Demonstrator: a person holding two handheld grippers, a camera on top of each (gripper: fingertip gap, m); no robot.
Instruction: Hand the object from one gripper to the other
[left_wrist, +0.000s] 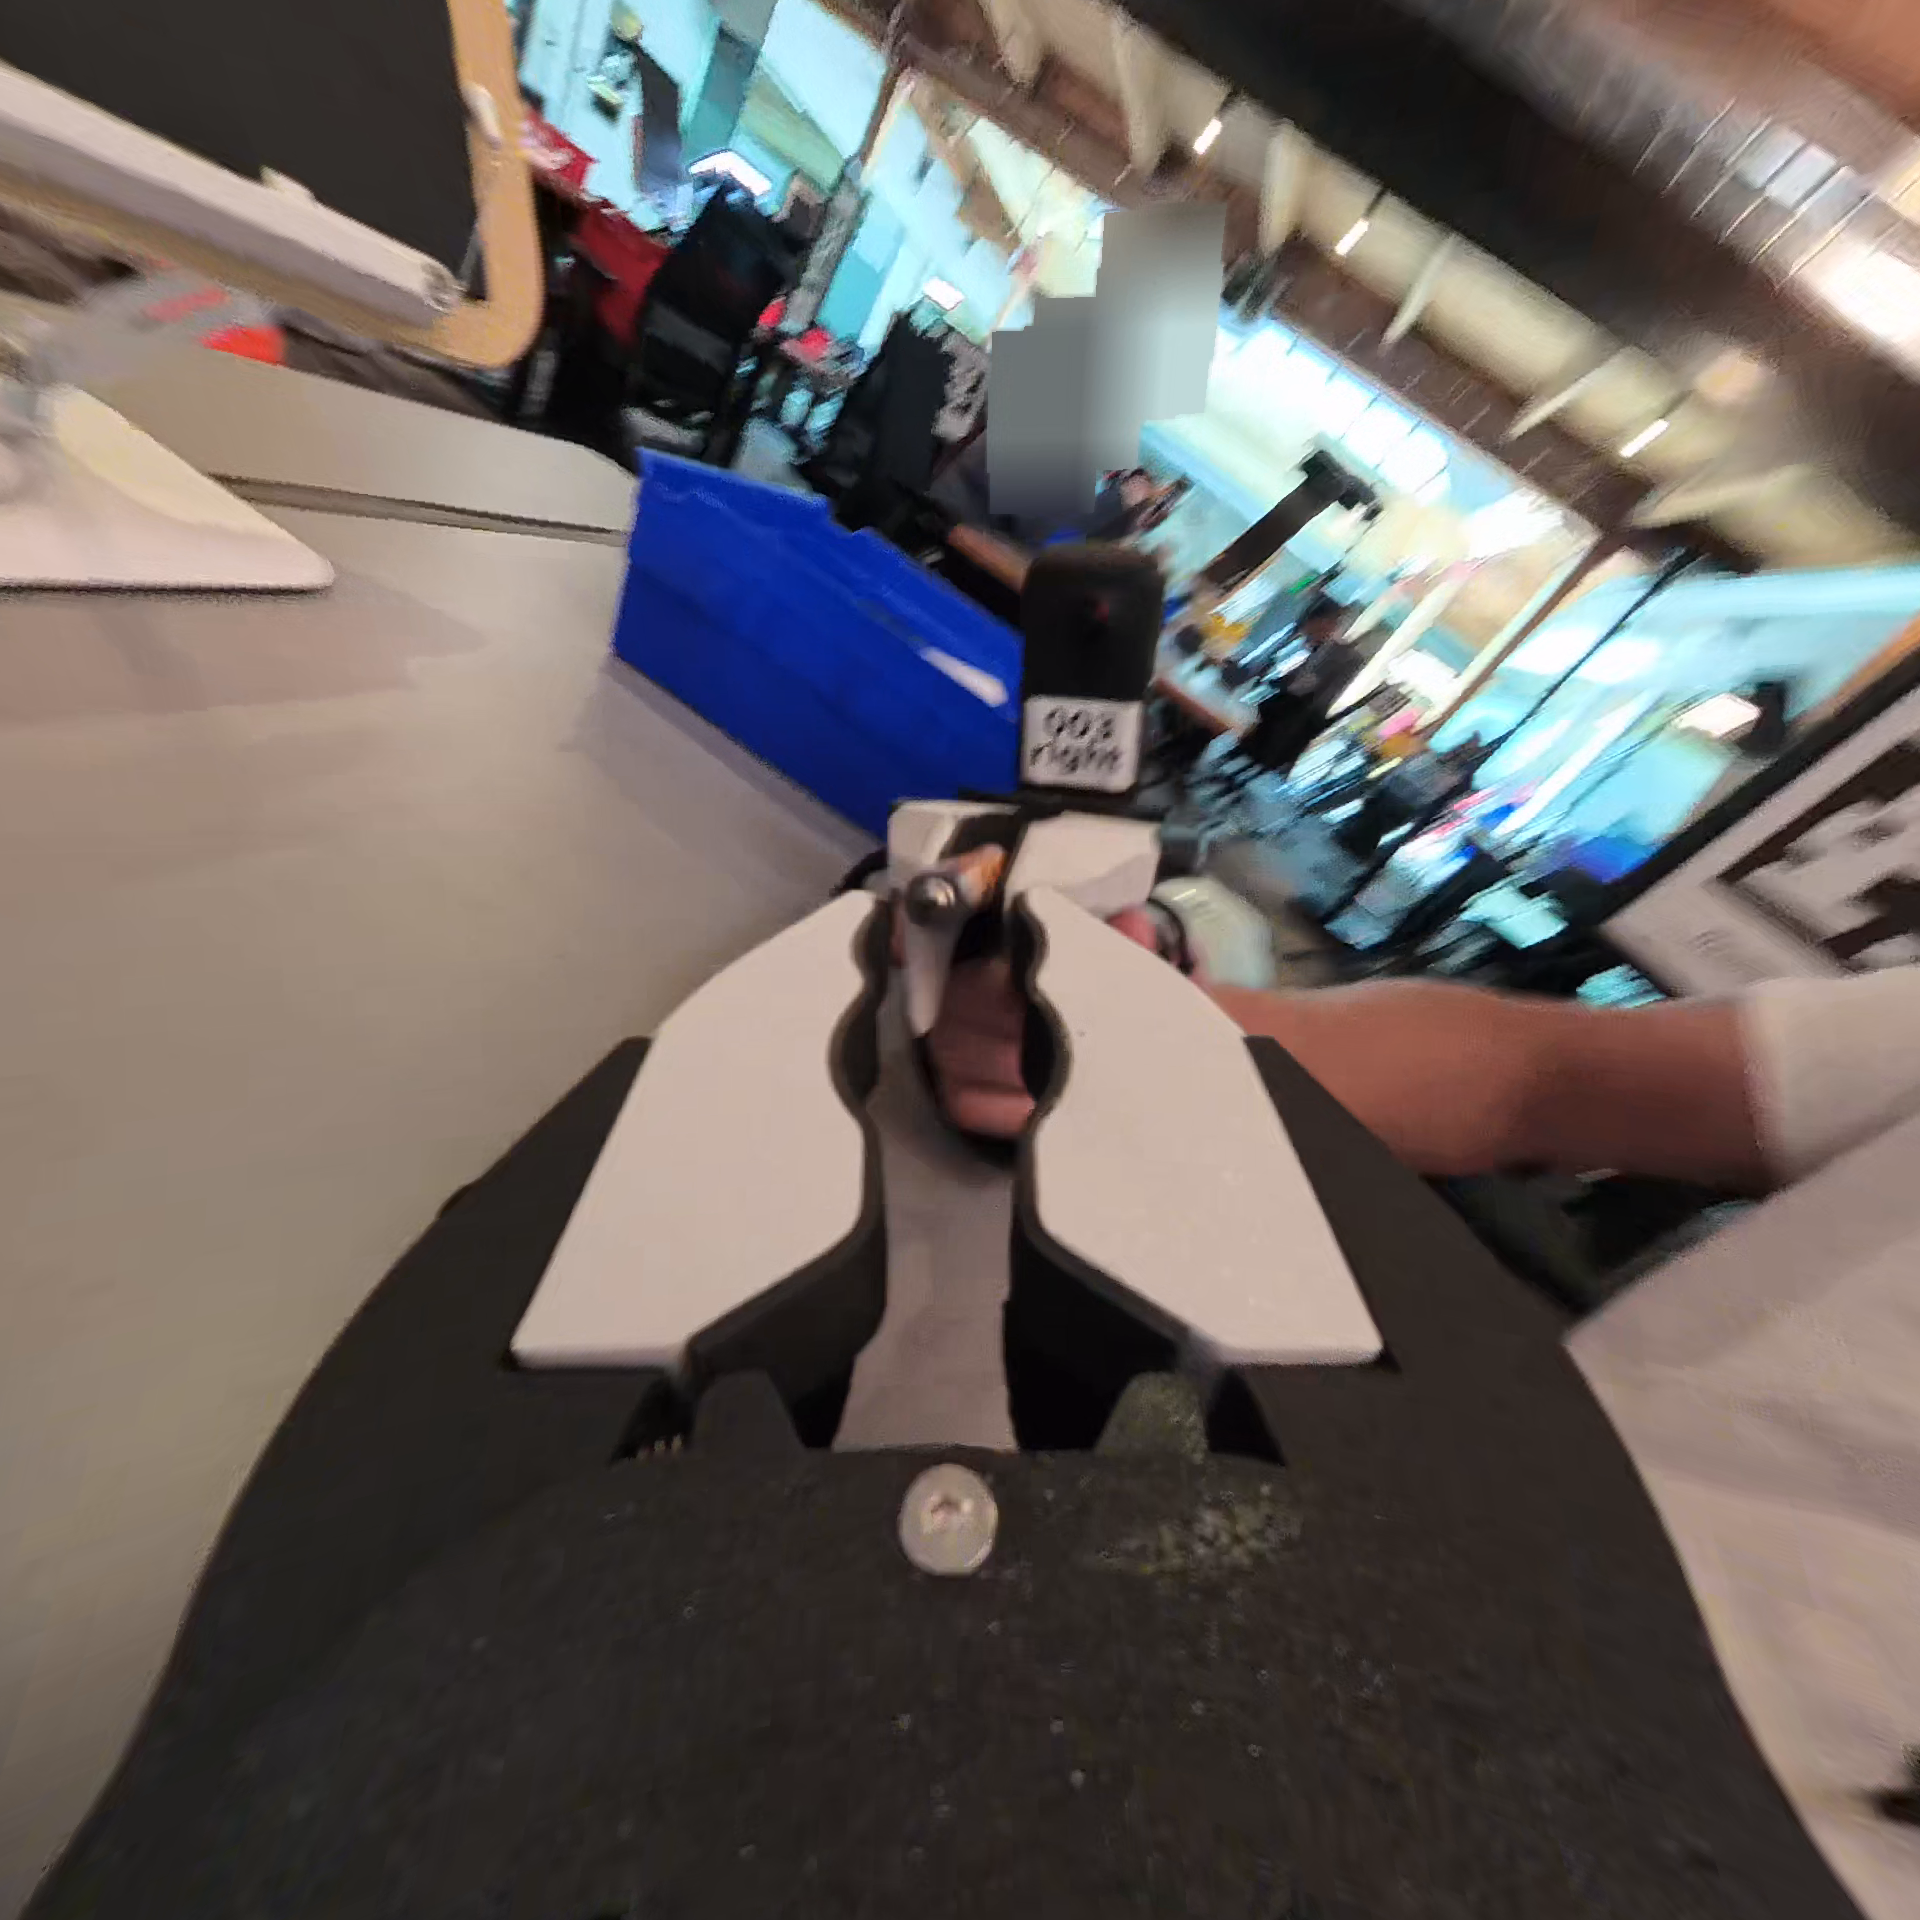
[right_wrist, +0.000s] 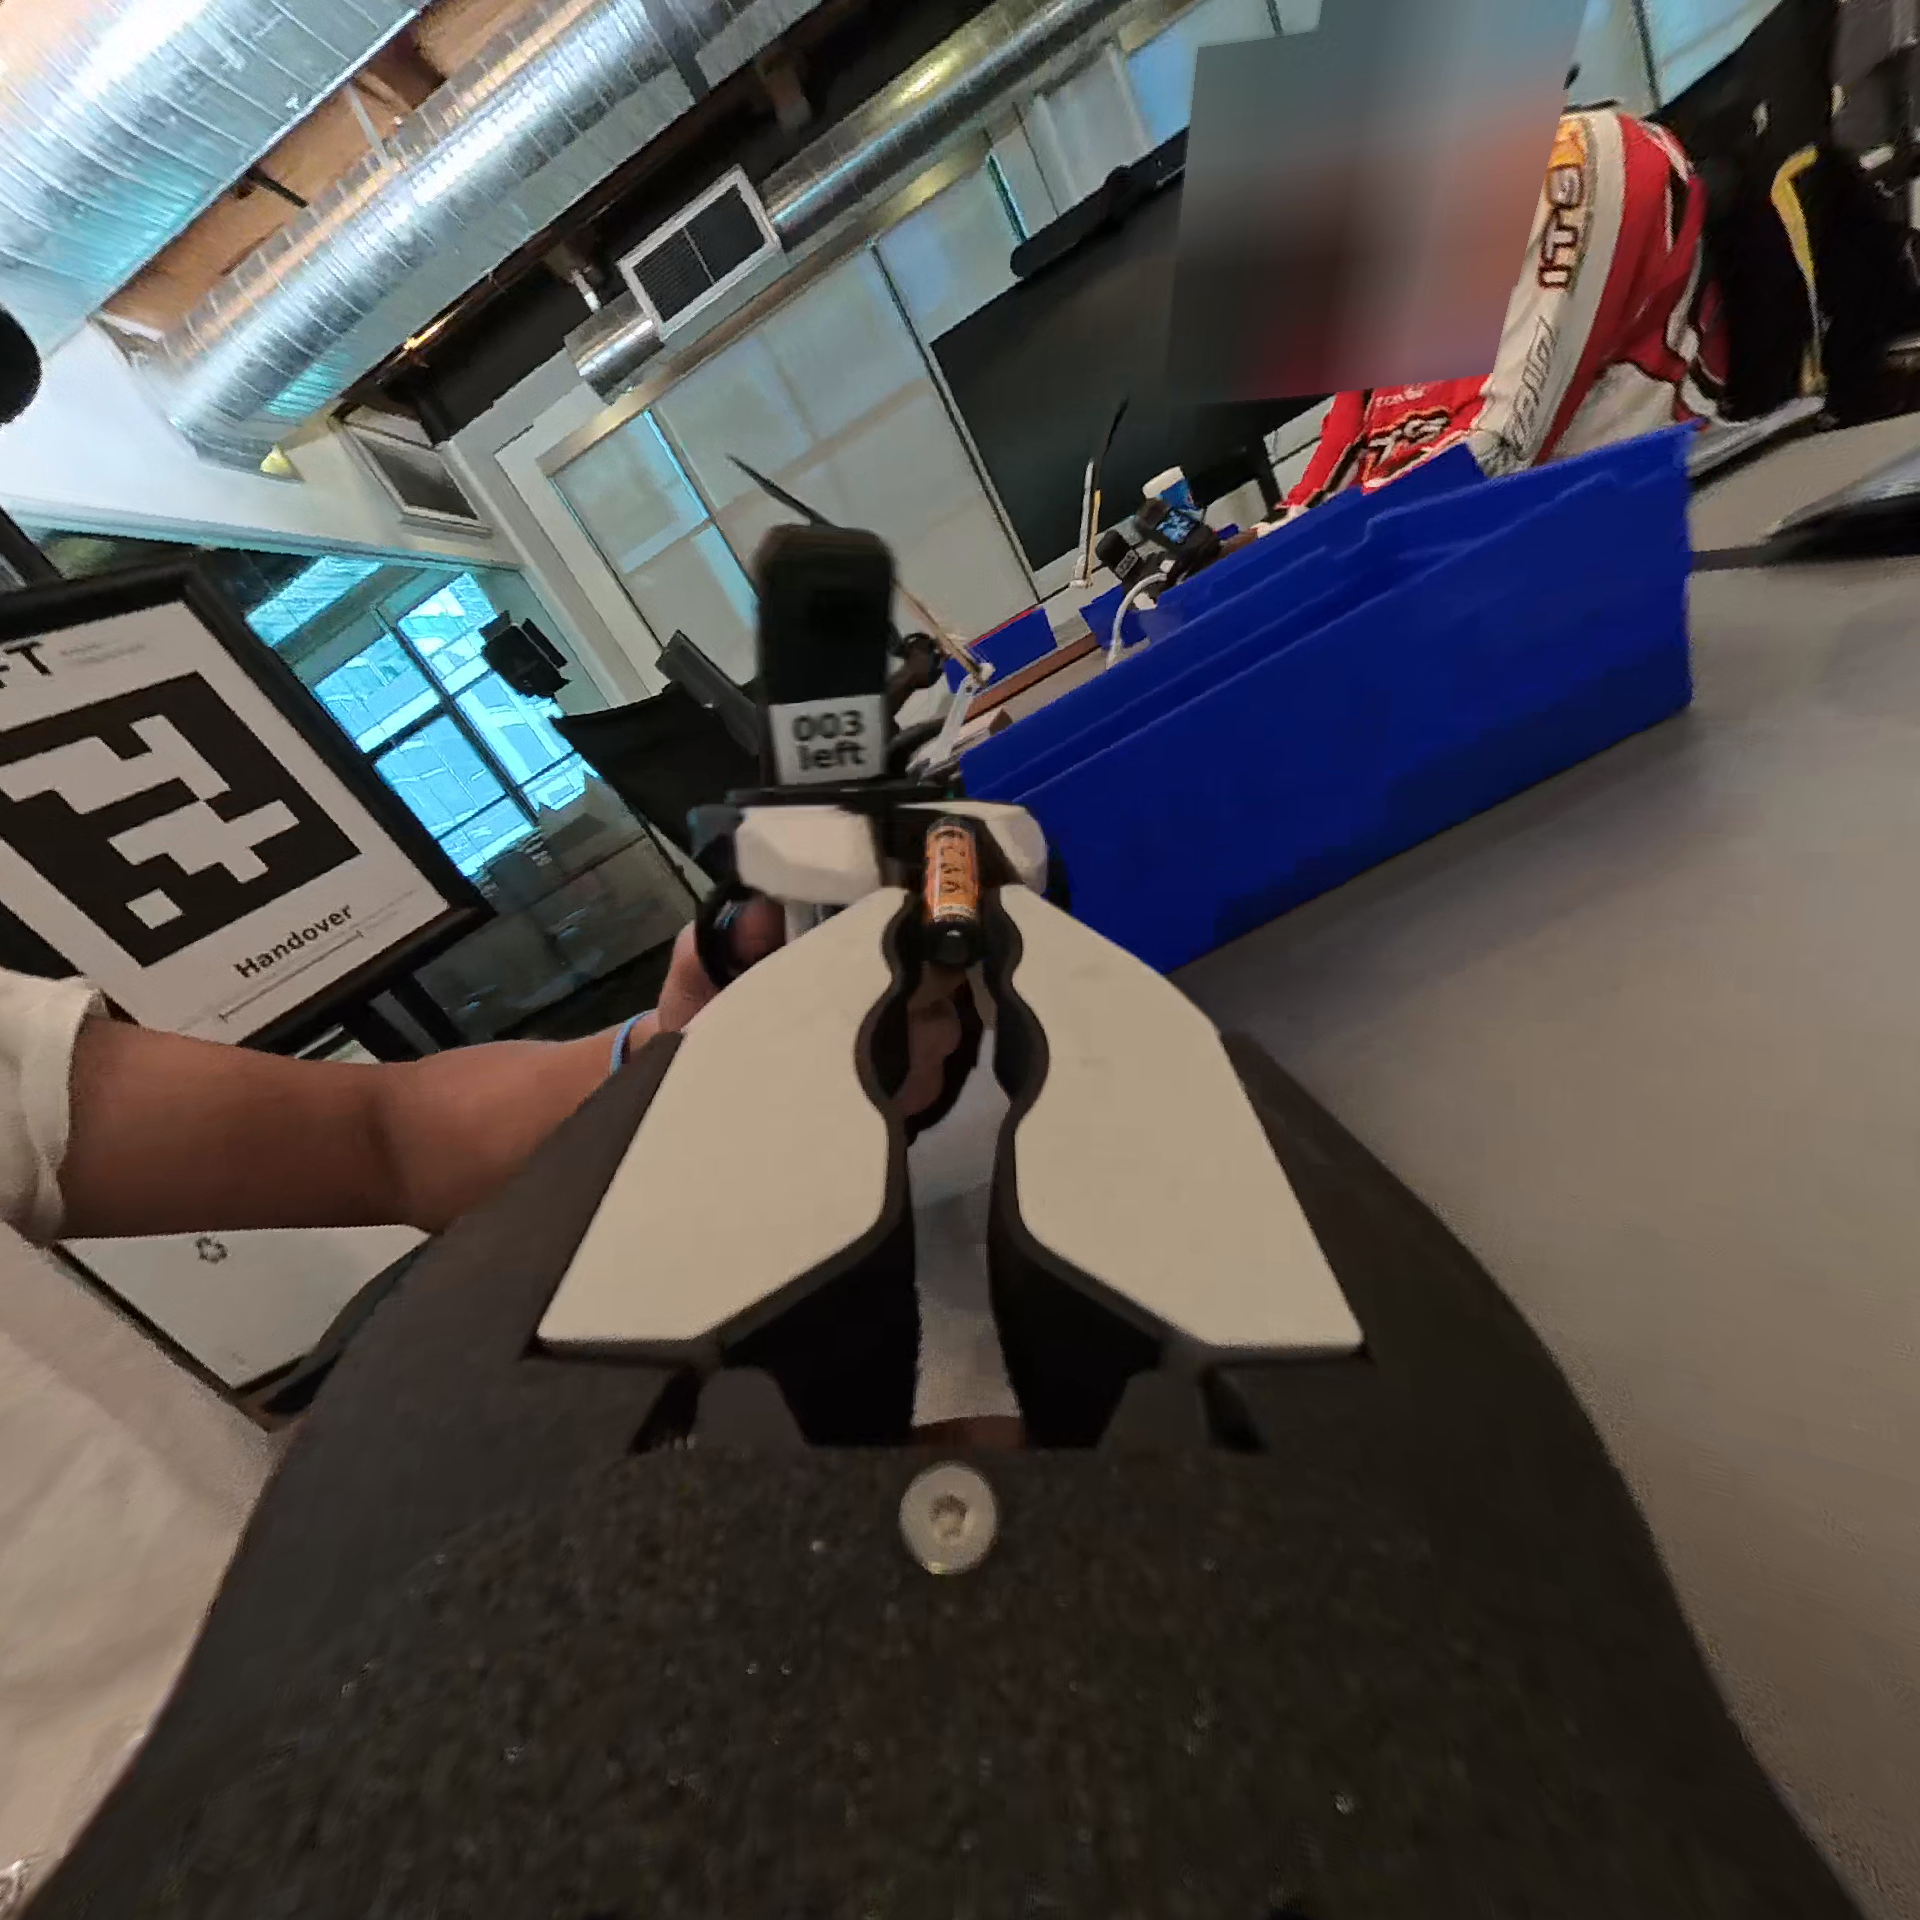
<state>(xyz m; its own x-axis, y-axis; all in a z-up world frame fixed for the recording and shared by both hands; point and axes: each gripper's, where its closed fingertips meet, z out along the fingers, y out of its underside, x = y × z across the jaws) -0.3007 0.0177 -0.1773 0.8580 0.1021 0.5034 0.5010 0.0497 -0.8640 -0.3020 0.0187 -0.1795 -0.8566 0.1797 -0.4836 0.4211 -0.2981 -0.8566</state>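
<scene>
Pinching an orange battery (right_wrist: 954, 879) at both ends, left gripper (left_wrist: 951, 902), right gripper (right_wrist: 951, 914), both clamped tip to tip.

Two handheld grippers meet tip to tip above the grey table (right_wrist: 1558, 1039): the left gripper (left_wrist: 961, 909) and the right gripper (right_wrist: 951, 914). Each has two white fingers, four in all. Between the tips there is one small orange battery (right_wrist: 954, 878), its metal end showing in the left wrist view. Two bare forearms reach in, one to each gripper. One blue plastic bin (right_wrist: 1403, 727) stands on the table. One framed sign (right_wrist: 177, 810) with a black-and-white square marker leans at the side. One red and white jacket (right_wrist: 1579, 312) hangs behind the bin. One silver screw (right_wrist: 948, 1517) sits on each gripper body, two altogether.
</scene>
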